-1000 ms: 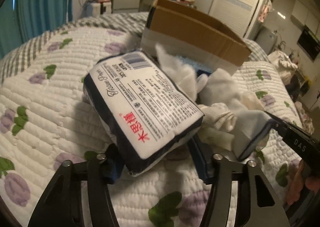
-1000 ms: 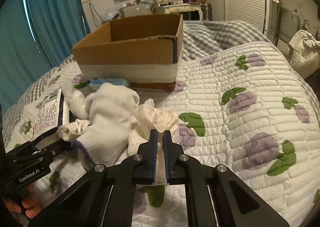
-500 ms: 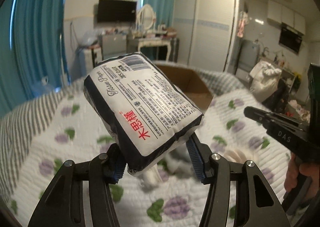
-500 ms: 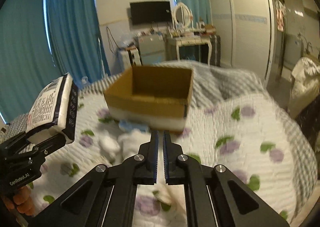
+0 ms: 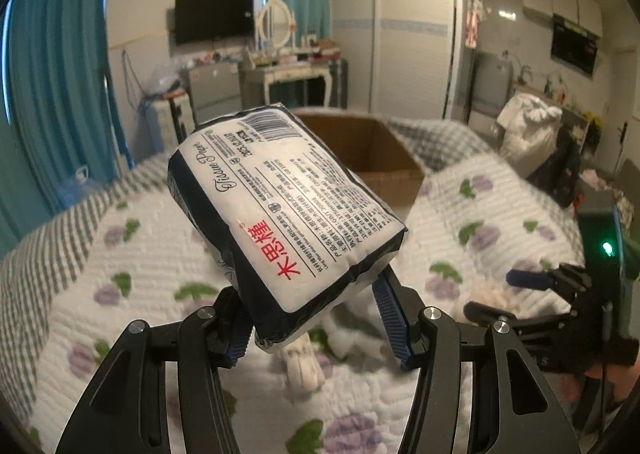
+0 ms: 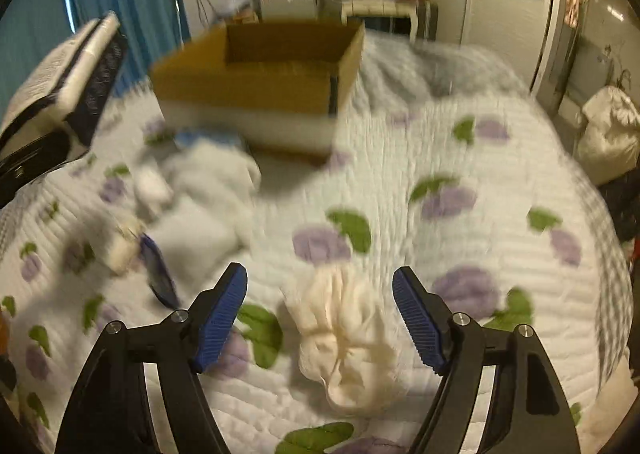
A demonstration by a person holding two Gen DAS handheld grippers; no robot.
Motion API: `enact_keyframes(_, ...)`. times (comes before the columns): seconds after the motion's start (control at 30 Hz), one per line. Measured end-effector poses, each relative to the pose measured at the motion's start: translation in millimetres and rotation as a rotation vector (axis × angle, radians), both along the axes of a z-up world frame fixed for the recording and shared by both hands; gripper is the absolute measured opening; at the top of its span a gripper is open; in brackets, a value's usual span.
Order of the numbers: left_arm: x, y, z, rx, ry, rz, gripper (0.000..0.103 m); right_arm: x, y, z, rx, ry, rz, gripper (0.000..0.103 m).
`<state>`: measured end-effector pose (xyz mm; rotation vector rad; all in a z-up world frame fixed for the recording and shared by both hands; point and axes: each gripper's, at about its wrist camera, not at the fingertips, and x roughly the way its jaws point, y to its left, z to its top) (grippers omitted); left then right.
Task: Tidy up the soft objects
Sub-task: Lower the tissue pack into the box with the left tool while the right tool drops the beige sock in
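Right wrist alone shows you the cream cloth (image 6: 344, 338) between your spread right gripper (image 6: 320, 318); your left gripper (image 5: 316, 326) clamps the "Tissue Paper" pack (image 5: 280, 206).

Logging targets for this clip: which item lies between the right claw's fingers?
On the quilted white bedspread printed with purple flowers, nearer than the brown cardboard box, lies a crumpled cream cloth bundle. It sits alone, apart from the whiter gloves.
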<state>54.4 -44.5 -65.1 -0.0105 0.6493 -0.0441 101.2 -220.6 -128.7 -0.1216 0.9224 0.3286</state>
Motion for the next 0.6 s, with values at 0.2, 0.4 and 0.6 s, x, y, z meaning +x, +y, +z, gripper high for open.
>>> enact_keyframes(0.2, -5.0, -2.3, -14.7, -0.013, 0.052, -0.003, 0.054, 6.7, 2.6, -10.8, -0.029, 0.044, -0.012, 0.015)
enact_keyframes(0.4, 1.5, -1.3, 20.5, -0.032, -0.008, -0.045, 0.054, 1.1, -1.3, 68.5, 0.111, -0.165, 0.029, 0.014)
enact_keyframes(0.6, 46.4, -2.7, 71.8, -0.032, -0.088, -0.093, 0.055, 49.5, 20.4, 151.0, 0.209, -0.310, 0.087, 0.014)
